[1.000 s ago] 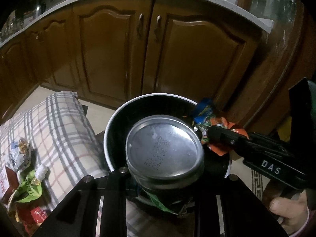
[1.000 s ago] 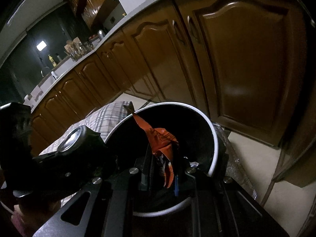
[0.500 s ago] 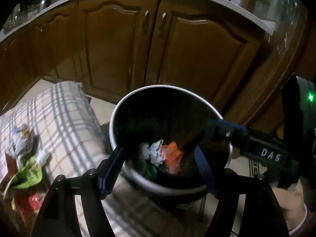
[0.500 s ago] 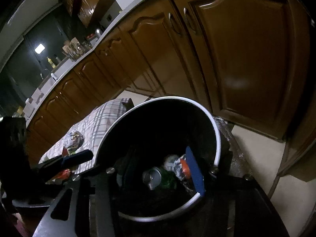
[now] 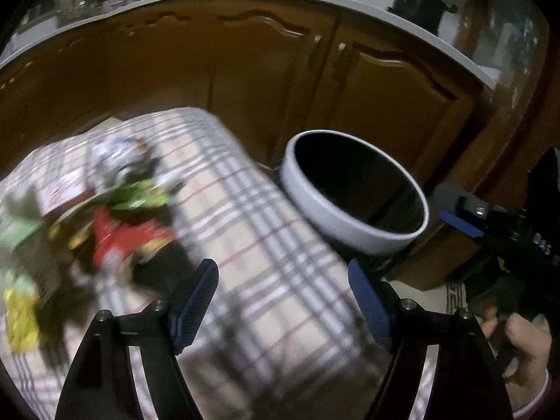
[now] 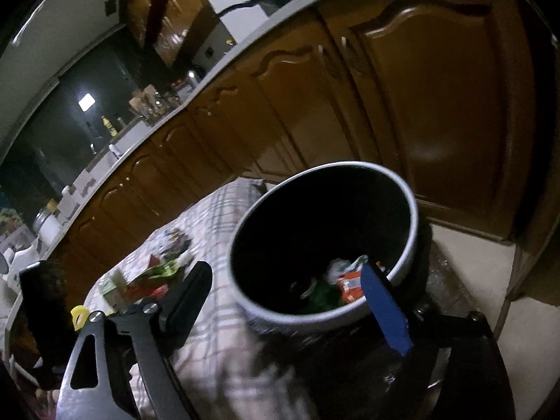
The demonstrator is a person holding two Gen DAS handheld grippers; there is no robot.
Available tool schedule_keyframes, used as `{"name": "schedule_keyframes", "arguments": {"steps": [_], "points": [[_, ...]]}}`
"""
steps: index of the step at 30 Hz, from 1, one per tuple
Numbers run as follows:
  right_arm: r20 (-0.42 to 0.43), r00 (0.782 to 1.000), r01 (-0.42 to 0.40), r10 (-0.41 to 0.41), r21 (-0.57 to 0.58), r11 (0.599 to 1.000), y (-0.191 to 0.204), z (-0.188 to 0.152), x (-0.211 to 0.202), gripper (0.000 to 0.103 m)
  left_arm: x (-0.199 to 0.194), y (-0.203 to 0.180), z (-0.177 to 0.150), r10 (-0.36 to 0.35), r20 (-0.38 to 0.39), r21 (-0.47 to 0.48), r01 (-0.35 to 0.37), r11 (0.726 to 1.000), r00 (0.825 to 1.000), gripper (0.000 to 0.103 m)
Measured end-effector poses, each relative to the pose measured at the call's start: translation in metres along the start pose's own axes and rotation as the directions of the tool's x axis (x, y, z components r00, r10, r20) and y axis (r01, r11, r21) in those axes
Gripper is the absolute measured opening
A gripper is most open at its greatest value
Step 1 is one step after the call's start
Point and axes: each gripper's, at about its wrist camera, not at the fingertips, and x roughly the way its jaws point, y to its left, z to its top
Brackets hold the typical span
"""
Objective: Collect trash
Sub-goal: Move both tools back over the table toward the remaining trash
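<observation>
Two sets of tongs, both spread apart and holding nothing, hover beside a round bin. In the left wrist view, the left tongs [image 5: 281, 302] sit over a plaid-covered counter [image 5: 280, 245], with the white-rimmed bin [image 5: 336, 220] at about 1 o'clock, just off the counter's edge. A blurred heap of trash wrappers [image 5: 122, 210], green, red and white, lies on the cloth at 10 o'clock. The right tongs [image 5: 465, 215] show at 3 o'clock, apart from the bin rim. In the right wrist view, the right tongs [image 6: 287, 308] frame the bin [image 6: 406, 245], where crumpled wrappers [image 6: 343, 280] already lie at the bottom. The step in hand appears to be the turn from bin to remaining litter. The next move likely calls for carrying open tongs to the heap at 10 o'clock, lowering around one wrapper, and closing.
</observation>
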Motion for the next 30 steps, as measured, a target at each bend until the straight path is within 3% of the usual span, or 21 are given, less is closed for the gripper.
{"name": "schedule_keyframes", "arguments": {"steps": [17, 30], "points": [[-0.092, 0.993, -0.090, 0.080, -0.110, 0.990, 0.084, -0.060, 0.017, 0.092, -0.096, 0.069, -0.062, 0.141, 0.069, -0.131, -0.131, 0.983, 0.988, 0.076], [-0.162, 0.979, -0.158, 0.127, -0.199, 0.967, 0.138, -0.076, 0.053, 0.092, -0.129, 0.111, -0.079, 0.269, 0.088, -0.225, -0.244, 0.943, 0.959, 0.079]]}}
